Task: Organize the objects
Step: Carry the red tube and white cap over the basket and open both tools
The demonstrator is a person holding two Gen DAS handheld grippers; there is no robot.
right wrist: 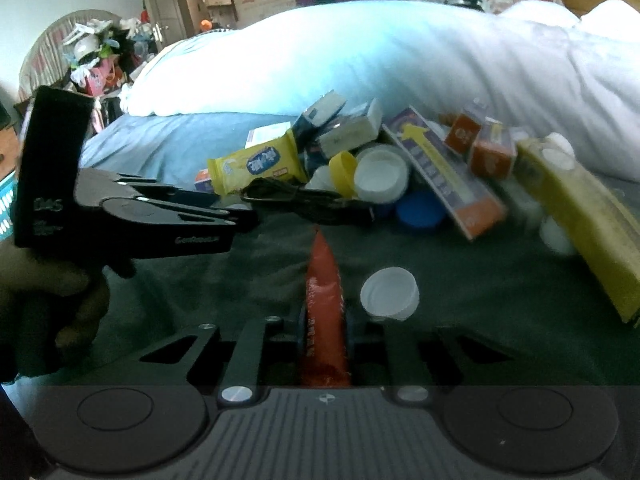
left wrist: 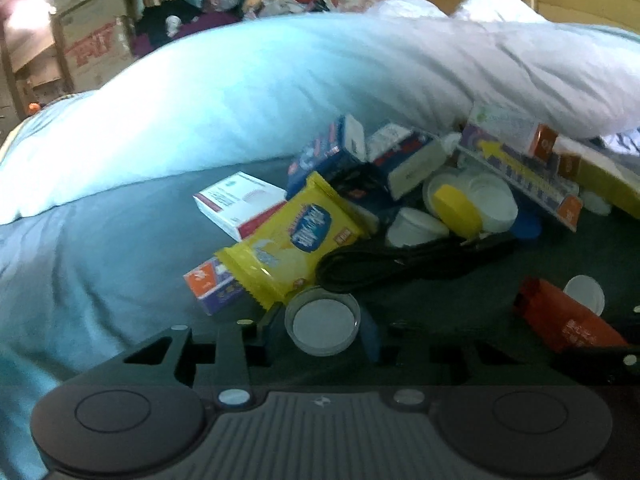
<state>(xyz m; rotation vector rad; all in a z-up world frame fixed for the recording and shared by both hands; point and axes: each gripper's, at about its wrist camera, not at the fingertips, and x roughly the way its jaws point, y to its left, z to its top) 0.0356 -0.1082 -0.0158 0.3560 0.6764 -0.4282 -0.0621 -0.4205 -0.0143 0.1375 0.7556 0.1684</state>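
My left gripper [left wrist: 320, 320] has a round, pale, shallow cap [left wrist: 322, 326] between its fingers, with the pads against the cap's sides. It hovers just in front of a yellow wipes pack [left wrist: 292, 240] and a coiled black cable [left wrist: 400, 260]. My right gripper [right wrist: 325, 322] is shut on a red packet [right wrist: 322, 272] that sticks out forward over the green sheet [right wrist: 240, 280]. The left gripper [right wrist: 240, 218] also shows in the right wrist view, in a person's hand [right wrist: 60, 280]. A loose white cap [right wrist: 390, 292] lies just right of the red packet.
A heap of boxes and lids lies against a white duvet [left wrist: 280, 92]: a white-and-red box [left wrist: 240, 204], a yellow lid [left wrist: 456, 208], a blue lid [right wrist: 420, 208], a long purple-and-orange box [right wrist: 440, 176] and a long yellow box [right wrist: 580, 220]. Cardboard boxes and clothes stand behind the bed.
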